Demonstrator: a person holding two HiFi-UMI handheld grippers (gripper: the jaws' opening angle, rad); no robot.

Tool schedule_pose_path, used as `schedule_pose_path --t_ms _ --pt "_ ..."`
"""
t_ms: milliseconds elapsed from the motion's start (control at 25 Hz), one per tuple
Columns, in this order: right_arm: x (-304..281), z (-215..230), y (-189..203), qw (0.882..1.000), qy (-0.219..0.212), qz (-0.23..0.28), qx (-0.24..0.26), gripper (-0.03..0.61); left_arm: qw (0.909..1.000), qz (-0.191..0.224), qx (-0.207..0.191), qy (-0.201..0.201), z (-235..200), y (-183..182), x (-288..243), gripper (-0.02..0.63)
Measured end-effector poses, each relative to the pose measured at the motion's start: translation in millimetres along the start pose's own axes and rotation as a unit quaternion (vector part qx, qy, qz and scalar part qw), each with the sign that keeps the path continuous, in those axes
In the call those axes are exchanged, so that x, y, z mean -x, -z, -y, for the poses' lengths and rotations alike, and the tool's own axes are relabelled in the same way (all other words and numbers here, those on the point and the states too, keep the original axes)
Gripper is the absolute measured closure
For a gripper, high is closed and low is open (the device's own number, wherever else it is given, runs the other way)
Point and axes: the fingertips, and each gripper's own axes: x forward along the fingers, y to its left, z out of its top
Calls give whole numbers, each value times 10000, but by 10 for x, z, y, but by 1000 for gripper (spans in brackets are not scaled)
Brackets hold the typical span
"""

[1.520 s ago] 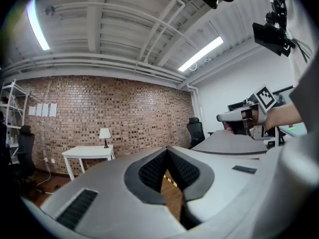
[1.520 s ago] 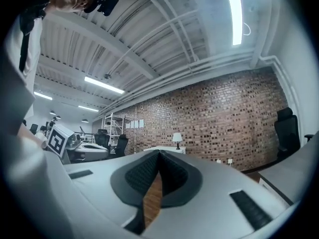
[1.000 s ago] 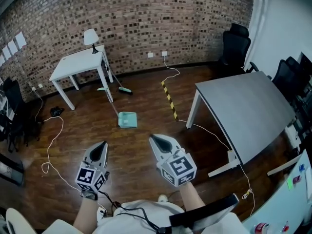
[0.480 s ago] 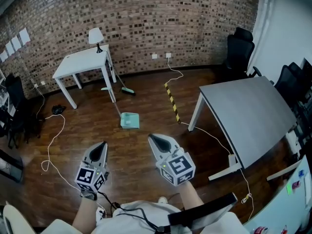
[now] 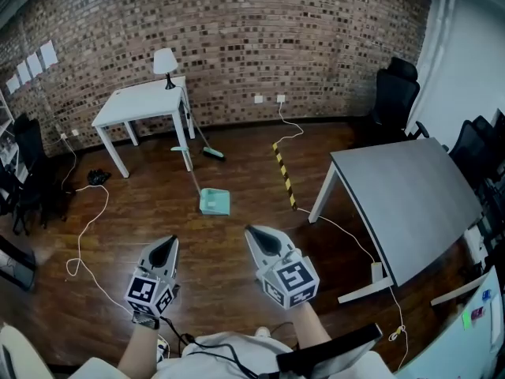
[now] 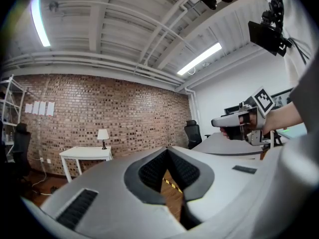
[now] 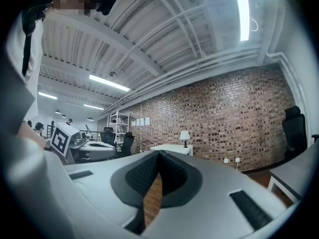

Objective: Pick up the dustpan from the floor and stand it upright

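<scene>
**A:** Where's the dustpan?

**B:** The dustpan (image 5: 215,202) lies flat on the floor (image 5: 142,219). Its green pan is nearest the person and the thin handle runs away toward the white table (image 5: 142,105).

**A:** Is anything touching it?

**B:** No. Both grippers are well apart from it, and it sits ahead, roughly between the 2.

**A:** What about the left gripper?

**B:** The left gripper (image 5: 167,246) has its jaws pressed together with nothing in them. Its own view shows the 2 pads meeting, with only floor showing between them.

**A:** And the right?

**B:** The right gripper (image 5: 255,232) is the same: jaws closed tight, empty, pointing level into the room.

**A:** What's around the dustpan?

**B:** A broom (image 5: 208,151) lies just beyond it, green head on the floor and stick slanting up by the table leg. A small green piece beside the broom may be the tip of the dustpan's handle, but it's too small to be sure. 1 lamp (image 5: 165,61) stands on the table's far corner, by the brick wall (image 5: 237,30).

**A:** And to the right?

**B:** A yellow-black tape strip (image 5: 282,172) runs along the floor. Past it is a grey table (image 5: 410,188), with a white cable (image 5: 347,231) trailing beneath it. A black chair (image 5: 394,93) stands in the far corner.
</scene>
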Motion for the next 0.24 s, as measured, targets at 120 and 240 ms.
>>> schedule_pose_path --t_ms 120,240 --pt "-49 -75 20 10000 -28 -18 -5 598 10000 -2 -16 -2 -52 11 36 621" --pt "-97 -129 30 10000 -53 -16 -5 598 10000 3 -16 -14 -104 27 59 621"
